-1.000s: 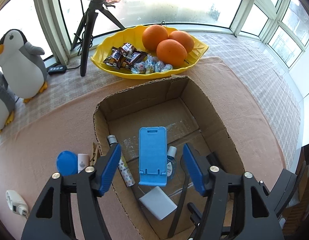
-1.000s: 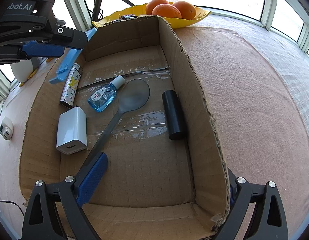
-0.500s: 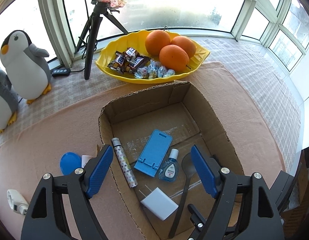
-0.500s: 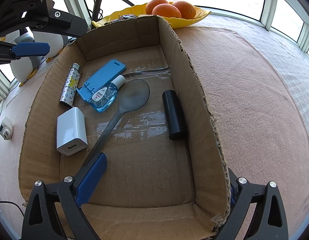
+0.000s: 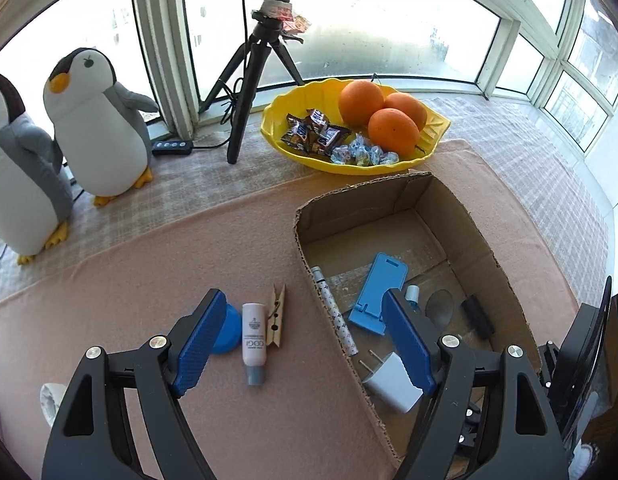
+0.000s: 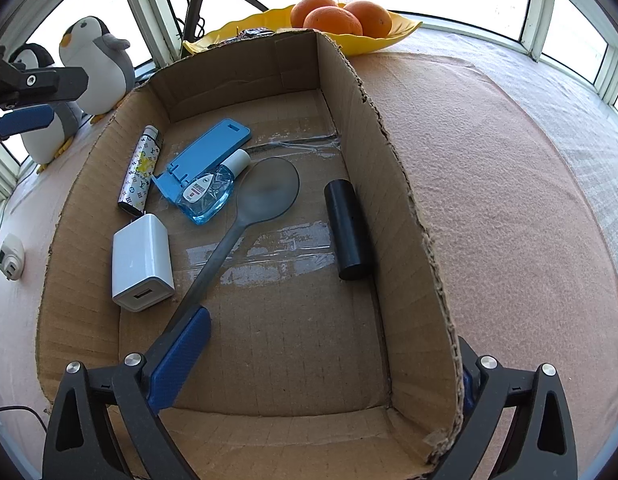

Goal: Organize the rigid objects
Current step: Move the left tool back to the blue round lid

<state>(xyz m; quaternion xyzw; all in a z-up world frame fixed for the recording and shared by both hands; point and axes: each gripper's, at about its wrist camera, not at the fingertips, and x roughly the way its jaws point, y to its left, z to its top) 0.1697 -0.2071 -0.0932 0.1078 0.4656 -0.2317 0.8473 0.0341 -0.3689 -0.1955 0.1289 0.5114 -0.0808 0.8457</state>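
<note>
Left claw (image 5: 305, 344), spread and empty, has moved left off the cardboard box (image 6: 409, 216); I see my right claw (image 6: 329, 364) spread astride its wall. Inside lie charger (image 6: 141, 260), spoon (image 6: 265, 196), blue stand (image 6: 207, 152).

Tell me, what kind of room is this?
Probably a home's bay-window nook: curved windows wrap a cloth-covered ledge with plush penguins and a yellow fruit-and-candy bowl.

Your left gripper (image 5: 305, 338) & right gripper (image 6: 321, 360): matte black frames, ribbed blue finger pads, silver screw heads at pivots
</note>
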